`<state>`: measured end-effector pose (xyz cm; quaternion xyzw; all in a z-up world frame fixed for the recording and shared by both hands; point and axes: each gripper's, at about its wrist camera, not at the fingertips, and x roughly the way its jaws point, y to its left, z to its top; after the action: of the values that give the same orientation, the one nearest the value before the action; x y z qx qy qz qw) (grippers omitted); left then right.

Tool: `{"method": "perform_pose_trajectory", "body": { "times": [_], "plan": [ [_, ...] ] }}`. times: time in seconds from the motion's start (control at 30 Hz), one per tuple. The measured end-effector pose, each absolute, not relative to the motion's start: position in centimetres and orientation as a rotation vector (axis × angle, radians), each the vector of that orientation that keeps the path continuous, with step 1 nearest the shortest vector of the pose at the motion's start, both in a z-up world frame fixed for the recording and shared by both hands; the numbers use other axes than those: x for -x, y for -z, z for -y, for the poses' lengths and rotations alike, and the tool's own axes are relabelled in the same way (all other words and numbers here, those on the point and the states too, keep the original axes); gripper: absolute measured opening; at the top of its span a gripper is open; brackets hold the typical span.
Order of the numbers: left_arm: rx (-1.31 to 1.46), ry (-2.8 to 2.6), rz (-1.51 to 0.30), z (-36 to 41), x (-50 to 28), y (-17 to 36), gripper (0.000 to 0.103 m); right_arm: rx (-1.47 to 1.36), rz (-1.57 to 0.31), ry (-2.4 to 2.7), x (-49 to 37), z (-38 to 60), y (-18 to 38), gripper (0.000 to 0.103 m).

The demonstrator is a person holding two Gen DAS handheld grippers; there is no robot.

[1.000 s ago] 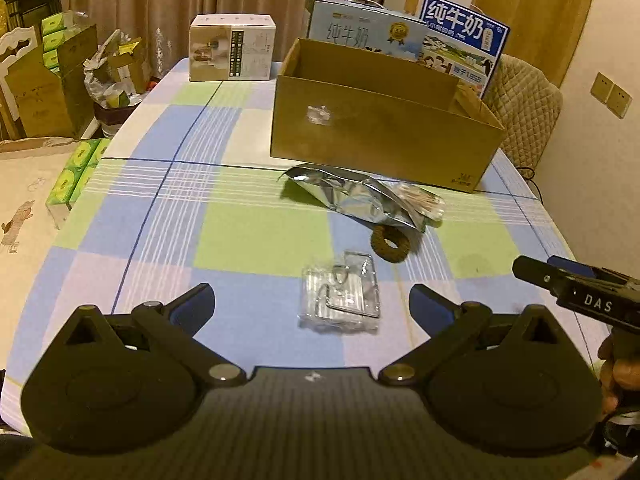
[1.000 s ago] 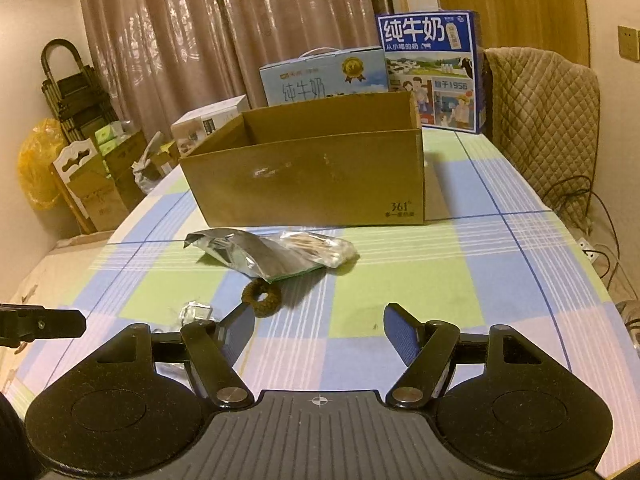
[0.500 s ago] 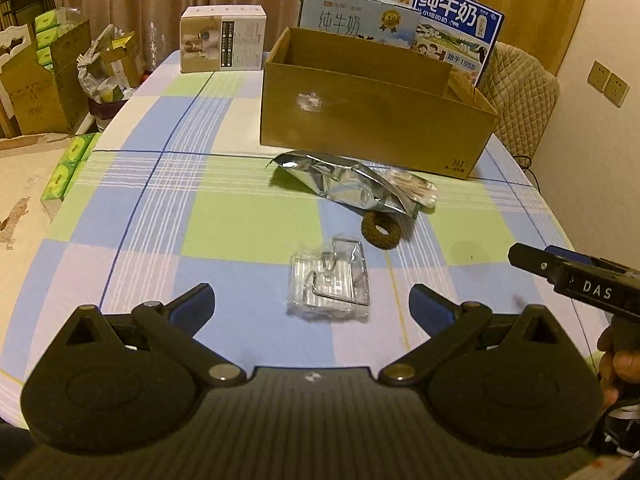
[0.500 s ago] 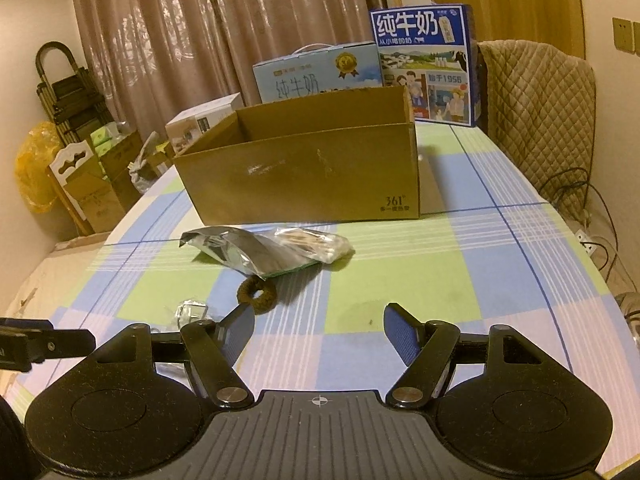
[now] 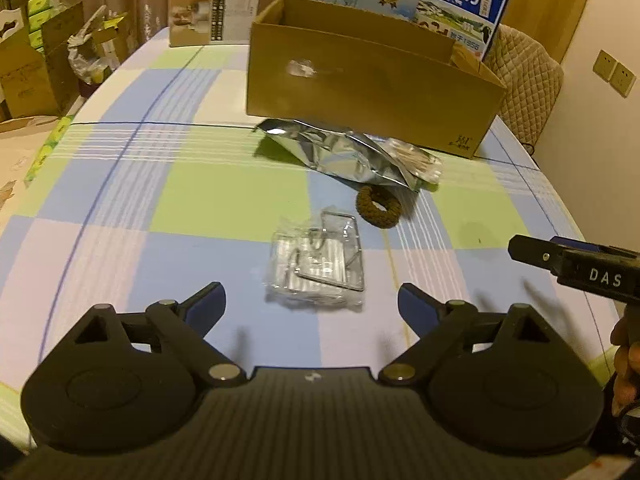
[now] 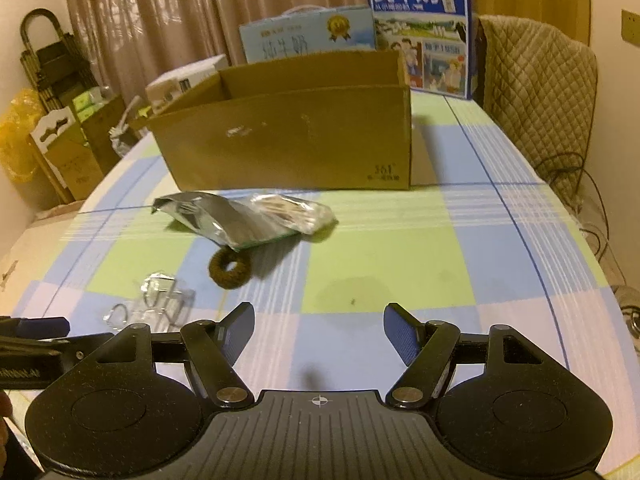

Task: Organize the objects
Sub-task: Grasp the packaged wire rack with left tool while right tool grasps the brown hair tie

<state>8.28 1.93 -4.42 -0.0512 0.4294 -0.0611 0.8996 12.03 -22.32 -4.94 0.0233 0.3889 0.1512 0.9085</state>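
A clear plastic packet of metal hooks [image 5: 316, 264] lies on the checked tablecloth, just ahead of my left gripper [image 5: 311, 300]. Its jaws are closing, still wide, and the packet's near edge lies between the fingertips without touching them. The same packet [image 6: 160, 308] shows at the lower left of the right wrist view. A brown ring-shaped hair tie [image 5: 378, 208] [image 6: 230, 268] lies beyond it. Behind that rest a silver foil pouch [image 5: 336, 156] [image 6: 216, 220] and a small clear bag [image 6: 292, 212]. My right gripper [image 6: 319, 330] hangs open over bare cloth, holding nothing.
An open cardboard box [image 5: 360, 76] [image 6: 288, 136] stands across the table behind the pouch. Milk cartons [image 6: 420, 28] and a white box [image 5: 212, 12] stand at the far edge. A quilted chair [image 6: 536, 92] is at the right. Boxes clutter the floor [image 5: 36, 52] at the left.
My left gripper has sunk and moved forward toward the hook packet, and its jaws have narrowed a little. The right gripper has edged nearer the table, jaws unchanged.
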Motion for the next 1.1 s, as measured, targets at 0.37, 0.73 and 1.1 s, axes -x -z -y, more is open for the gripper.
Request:
{"method": "perform_pose_trajectory", "body": {
  "times": [0.37, 0.73, 1.1],
  "plan": [
    [-0.005, 0.137, -0.872, 0.5, -10.7, 7.4, 0.075, -0.056, -0.87, -0.3, -13.5, 22.6, 6.6, 0.069],
    [-0.059, 0.159, -0.87, 0.8, -11.8, 9.0, 0.055, -0.044, -0.901, -0.316, -14.3, 21.6, 7.5, 0.069],
    [-0.033, 0.121, -0.842, -2.2, -12.3, 6.7, 0.051, -0.002, -0.875, -0.476, -15.4, 17.9, 7.9, 0.069]
  ]
}}
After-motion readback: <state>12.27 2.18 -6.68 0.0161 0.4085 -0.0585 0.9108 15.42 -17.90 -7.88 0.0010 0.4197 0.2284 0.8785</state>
